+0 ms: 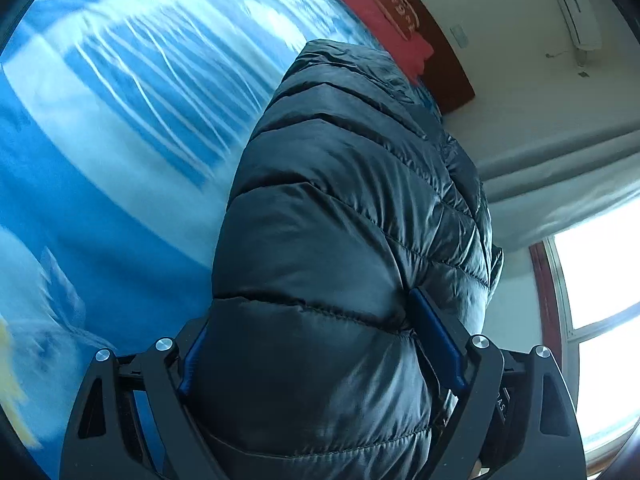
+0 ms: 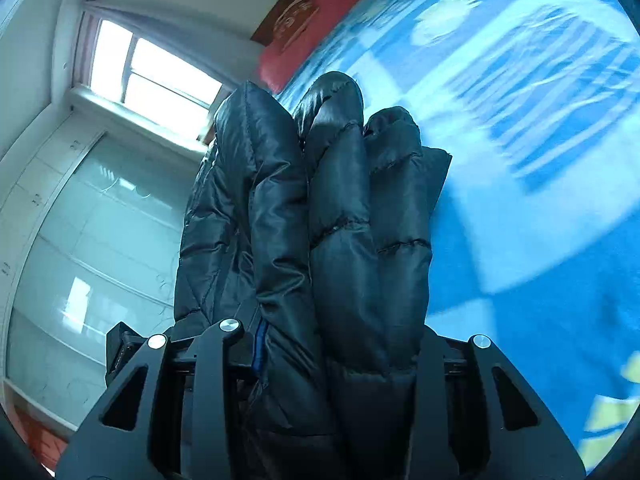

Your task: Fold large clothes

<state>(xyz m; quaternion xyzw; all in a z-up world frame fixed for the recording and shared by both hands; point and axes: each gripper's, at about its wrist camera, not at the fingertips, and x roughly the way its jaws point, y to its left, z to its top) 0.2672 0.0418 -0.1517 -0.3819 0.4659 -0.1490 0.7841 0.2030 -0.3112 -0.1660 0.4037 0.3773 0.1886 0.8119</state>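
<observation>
A black quilted puffer jacket (image 1: 344, 216) fills the middle of the left wrist view. My left gripper (image 1: 316, 344) is shut on a thick bundle of it; the blue pads (image 1: 436, 340) press into the padding on both sides. In the right wrist view the same jacket (image 2: 320, 216) stands up in several folded layers. My right gripper (image 2: 336, 344) is shut on those layers, and its fingertips are hidden in the fabric. Both views are tilted and the jacket is held up above the bed.
A bed with a blue and white patterned sheet (image 1: 120, 120) lies below, also in the right wrist view (image 2: 520, 120). A red pillow (image 1: 380, 20) lies against a brown headboard (image 1: 440, 48). A window (image 2: 148, 76) and glass wardrobe doors (image 2: 92, 240) stand beside the bed.
</observation>
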